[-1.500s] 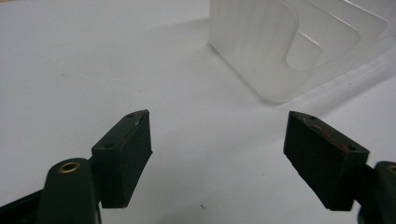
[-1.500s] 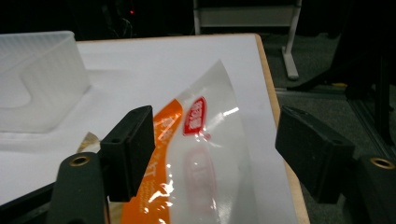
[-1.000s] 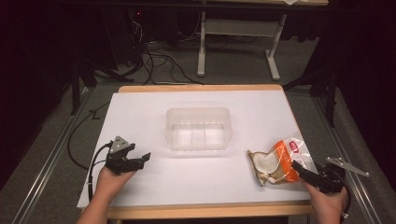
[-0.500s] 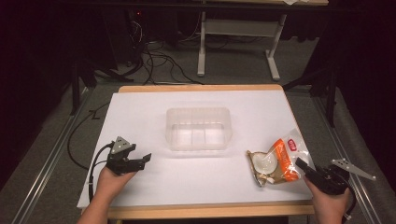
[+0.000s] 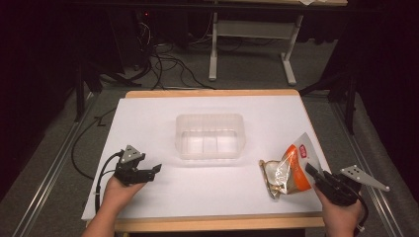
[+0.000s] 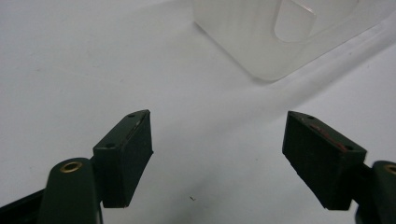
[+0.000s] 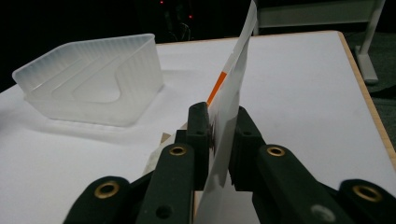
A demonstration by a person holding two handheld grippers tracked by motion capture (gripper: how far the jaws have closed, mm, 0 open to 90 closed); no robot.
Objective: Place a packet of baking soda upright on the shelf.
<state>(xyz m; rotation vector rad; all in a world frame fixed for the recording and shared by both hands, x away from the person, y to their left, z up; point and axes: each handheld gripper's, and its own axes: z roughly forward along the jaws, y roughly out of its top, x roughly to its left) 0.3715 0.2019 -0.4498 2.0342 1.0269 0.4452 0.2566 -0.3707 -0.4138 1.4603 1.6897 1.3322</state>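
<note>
The white table (image 5: 148, 123) fills my view, with its wooden front lip at six o'clock and its right edge just beside my right hand. At twelve o'clock from the table's middle stands the clear plastic tub (image 5: 211, 136), empty, open side up, with bare table on every side of it. At four o'clock lies the snack bag (image 5: 287, 170), orange and clear, crinkly and light by the look of it; I judge the film slippery and the contents crushable, so the flat sealed edge is the place to pinch. My right gripper (image 7: 219, 126) has just been closing, and its pads now clamp that edge. My left gripper (image 6: 219, 154) rests at eight o'clock, jaws wide apart over bare table.
</note>
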